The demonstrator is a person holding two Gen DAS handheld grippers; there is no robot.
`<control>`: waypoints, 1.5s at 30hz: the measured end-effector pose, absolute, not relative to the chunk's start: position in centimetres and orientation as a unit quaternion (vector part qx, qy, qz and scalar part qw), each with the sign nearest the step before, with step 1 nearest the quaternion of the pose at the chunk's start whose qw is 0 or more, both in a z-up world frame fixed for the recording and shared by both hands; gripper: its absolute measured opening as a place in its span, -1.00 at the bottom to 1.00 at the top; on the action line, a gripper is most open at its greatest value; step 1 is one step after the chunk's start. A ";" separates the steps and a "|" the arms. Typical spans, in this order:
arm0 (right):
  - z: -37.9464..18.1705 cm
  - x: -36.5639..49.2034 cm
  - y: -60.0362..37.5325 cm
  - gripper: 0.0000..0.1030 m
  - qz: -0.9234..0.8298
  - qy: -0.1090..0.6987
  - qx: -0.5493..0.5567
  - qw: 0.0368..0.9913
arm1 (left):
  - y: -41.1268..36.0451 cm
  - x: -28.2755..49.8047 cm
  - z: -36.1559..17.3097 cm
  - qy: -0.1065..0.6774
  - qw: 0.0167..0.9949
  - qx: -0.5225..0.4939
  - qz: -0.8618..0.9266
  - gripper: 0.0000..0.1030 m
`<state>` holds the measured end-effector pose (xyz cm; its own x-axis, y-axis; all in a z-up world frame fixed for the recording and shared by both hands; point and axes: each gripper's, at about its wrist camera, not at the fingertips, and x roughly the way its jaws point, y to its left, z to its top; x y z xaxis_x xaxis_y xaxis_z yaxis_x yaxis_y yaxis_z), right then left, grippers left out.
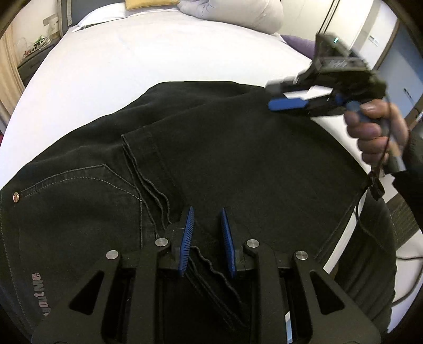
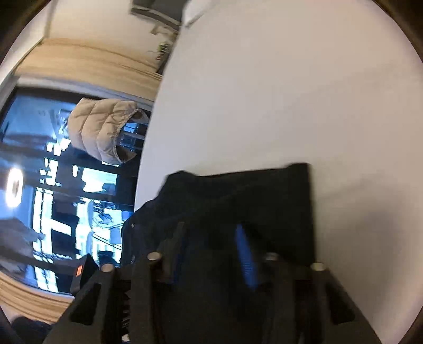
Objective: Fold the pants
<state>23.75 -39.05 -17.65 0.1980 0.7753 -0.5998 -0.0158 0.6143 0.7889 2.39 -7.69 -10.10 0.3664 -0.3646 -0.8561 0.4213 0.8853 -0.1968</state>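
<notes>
Black jeans (image 1: 211, 148) lie folded on a white bed (image 1: 158, 53), a leg hem laid over the pocket part. My left gripper (image 1: 207, 219) is open just above the jeans near the hem edges, holding nothing. My right gripper (image 1: 280, 95) hovers in the air over the far right corner of the jeans, held by a hand; its blue pads look apart. In the blurred right wrist view the right gripper (image 2: 211, 238) is open above the jeans (image 2: 251, 195) and empty.
Pillows (image 1: 238, 10) lie at the head of the bed. A nightstand (image 1: 31, 60) stands at the far left. A beige puffer jacket (image 2: 103, 129) hangs by a window beyond the bed's edge. A cable (image 1: 407, 256) trails at the right.
</notes>
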 end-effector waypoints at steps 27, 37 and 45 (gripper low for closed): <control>-13.8 11.9 -35.9 0.60 0.280 0.466 0.412 0.731 | 1.1 -4.5 -4.2 0.435 0.872 -0.105 -0.198 -0.41; -12.1 11.6 -33.3 0.55 0.239 0.453 0.423 0.747 | 16.8 -14.2 -4.2 0.375 0.850 -0.360 -0.086 0.77; -11.3 12.0 -29.9 0.55 0.270 0.447 0.446 0.727 | 22.3 -15.5 -10.1 0.359 0.755 -0.546 -0.056 0.77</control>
